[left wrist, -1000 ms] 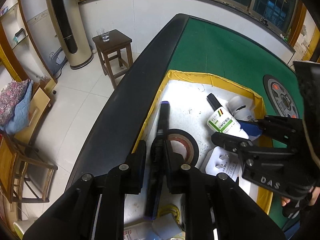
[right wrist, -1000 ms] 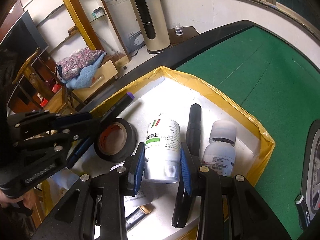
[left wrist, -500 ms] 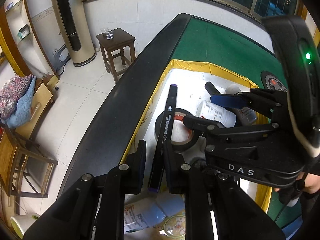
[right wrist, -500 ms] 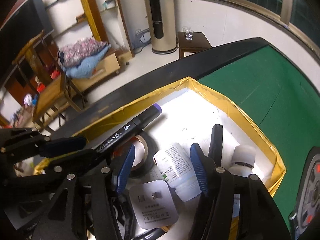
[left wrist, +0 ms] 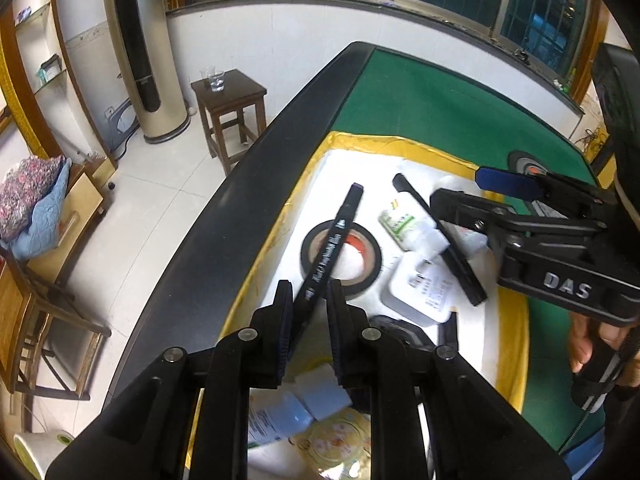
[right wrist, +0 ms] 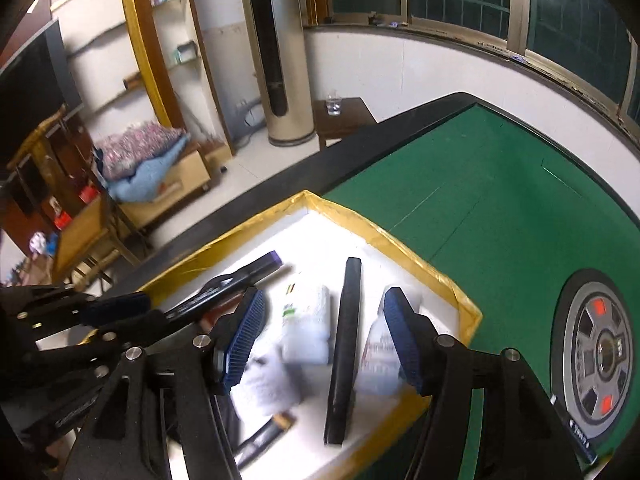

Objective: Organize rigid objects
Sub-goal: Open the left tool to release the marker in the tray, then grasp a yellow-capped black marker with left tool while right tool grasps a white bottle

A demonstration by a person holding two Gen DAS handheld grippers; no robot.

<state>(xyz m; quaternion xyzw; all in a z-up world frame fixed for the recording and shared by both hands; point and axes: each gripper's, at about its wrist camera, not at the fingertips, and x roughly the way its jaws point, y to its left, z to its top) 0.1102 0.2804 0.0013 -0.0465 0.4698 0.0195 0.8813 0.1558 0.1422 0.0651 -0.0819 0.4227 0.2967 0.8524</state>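
Yellow-taped walls enclose a shallow white-floored tray [left wrist: 510,344] that is set on a green felt table with a black padded edge [left wrist: 440,100]. A long black marker with a purple end cap [left wrist: 332,246] is clamped between the narrow jaws of the left gripper [left wrist: 307,300] and is held tilted above a roll of black tape [left wrist: 372,258] lying flat on the tray floor. The right gripper [right wrist: 324,334] is seen above the tray with its jaws opening; nothing is pressed by its blue ribbed pads [right wrist: 244,338]. Beneath the gap lie a white bottle with a green-striped label [right wrist: 306,320] and a slim black bar [right wrist: 345,344], side by side. A second white bottle [right wrist: 378,354] lies just beyond the bar, though blur leaves its label unreadable. A white plug adapter [left wrist: 426,292] rests flat beside the tape roll. A person's hand [left wrist: 588,340] is visible on the right gripper's handle.
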